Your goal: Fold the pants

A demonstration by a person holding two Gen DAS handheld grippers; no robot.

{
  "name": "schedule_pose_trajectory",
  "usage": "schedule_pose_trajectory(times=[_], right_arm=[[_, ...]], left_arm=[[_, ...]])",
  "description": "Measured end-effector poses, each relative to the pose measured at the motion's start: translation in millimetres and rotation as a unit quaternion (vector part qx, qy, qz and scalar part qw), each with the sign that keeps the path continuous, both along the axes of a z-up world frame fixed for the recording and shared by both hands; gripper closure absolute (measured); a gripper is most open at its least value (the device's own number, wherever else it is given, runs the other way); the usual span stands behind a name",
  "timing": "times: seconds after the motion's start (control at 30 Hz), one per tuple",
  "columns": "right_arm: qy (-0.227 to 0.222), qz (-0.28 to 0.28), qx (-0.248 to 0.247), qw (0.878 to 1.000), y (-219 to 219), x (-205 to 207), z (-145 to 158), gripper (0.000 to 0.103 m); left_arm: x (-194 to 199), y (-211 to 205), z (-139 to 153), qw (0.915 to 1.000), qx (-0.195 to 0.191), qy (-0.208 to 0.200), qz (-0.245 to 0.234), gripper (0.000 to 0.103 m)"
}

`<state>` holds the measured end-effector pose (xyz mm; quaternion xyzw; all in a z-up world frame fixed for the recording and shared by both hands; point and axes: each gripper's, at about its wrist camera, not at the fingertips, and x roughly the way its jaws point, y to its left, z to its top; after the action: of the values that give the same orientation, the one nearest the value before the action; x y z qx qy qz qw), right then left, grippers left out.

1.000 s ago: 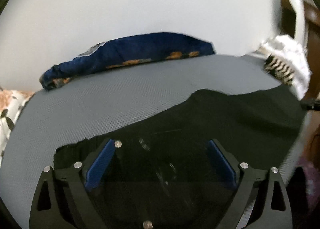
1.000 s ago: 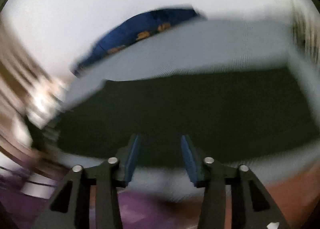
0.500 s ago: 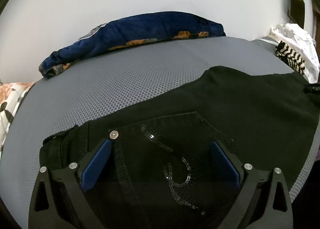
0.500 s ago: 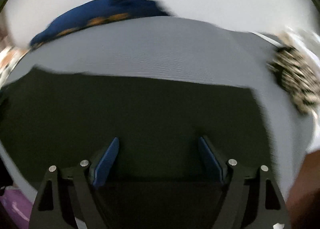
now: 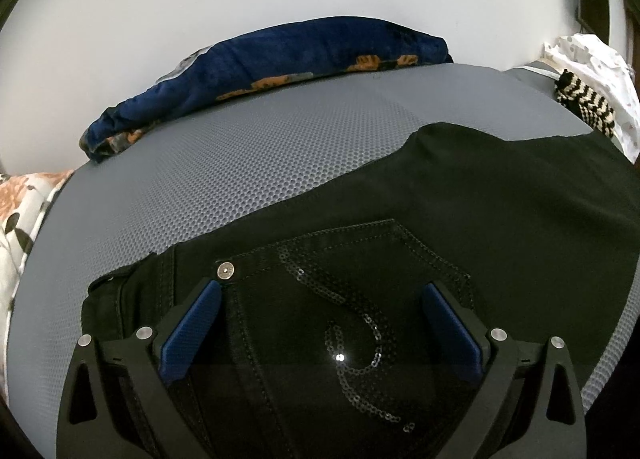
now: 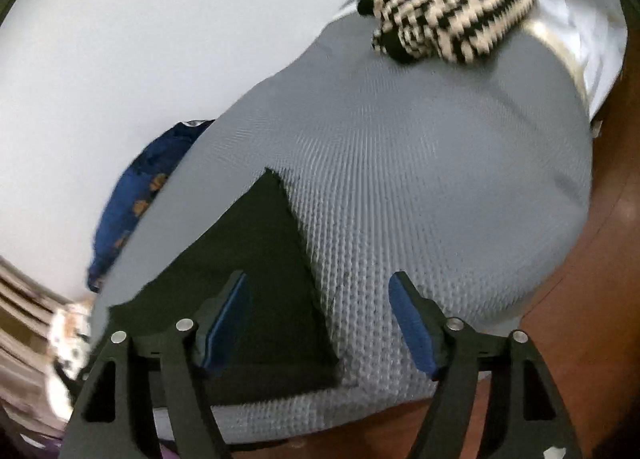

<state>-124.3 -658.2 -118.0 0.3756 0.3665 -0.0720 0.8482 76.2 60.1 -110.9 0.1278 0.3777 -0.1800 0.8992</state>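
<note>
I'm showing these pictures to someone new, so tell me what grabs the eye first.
The black pants dominate, spread flat over the grey mesh mattress, with a sequined back pocket glinting between the fingers of the open left tool. In the right wrist view, the open right tool straddles the pants' leg end, and a black-and-white zigzag knit stands out at the mattress's far corner.

Black pants cut off at the lower edge behind the left tongs; right-wrist view motion-blurred.
</note>
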Motion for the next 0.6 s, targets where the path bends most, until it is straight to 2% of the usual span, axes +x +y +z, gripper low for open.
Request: schedule_pose_trajectory(times=[0.07,0.13,0.2,0.33,0.47,0.6], right_arm=[[-0.016,0.004,0.048,0.999,2.8,-10.2,-9.6,0.032],[-0.033,-0.008,0.073,0.997,7.5,-19.9,-13.5,0.032],[-0.059,-0.009,0.134,0.989,8.6,-30.3,-18.8,0.032],[-0.085,-0.027,0.204,0.975,22.1,-49.0,-32.0,0.032],[-0.101,-0.045,0.216,0.970,35.7,-50.9,-37.1,0.033],[-0.142,-0.068,0.254,0.954,37.9,-46.4,-46.0,0.030]], left_arm=[[0.2,-0.1,-0.3,1.0000,0.001,0.000,0.000,0.003],[0.4,-0.9,-1.1,1.0000,0.005,-0.001,0.001,0.003],[0.6,-1.9,-1.8,0.9999,0.011,-0.001,0.001,0.002],[0.6,-3.1,-2.8,0.9999,0.015,-0.001,0.001,0.002],[0.2,-3.3,-3.1,0.9999,0.015,-0.001,0.001,0.001],[-0.4,-4.0,-3.2,0.9999,0.016,-0.001,0.001,0.001]])
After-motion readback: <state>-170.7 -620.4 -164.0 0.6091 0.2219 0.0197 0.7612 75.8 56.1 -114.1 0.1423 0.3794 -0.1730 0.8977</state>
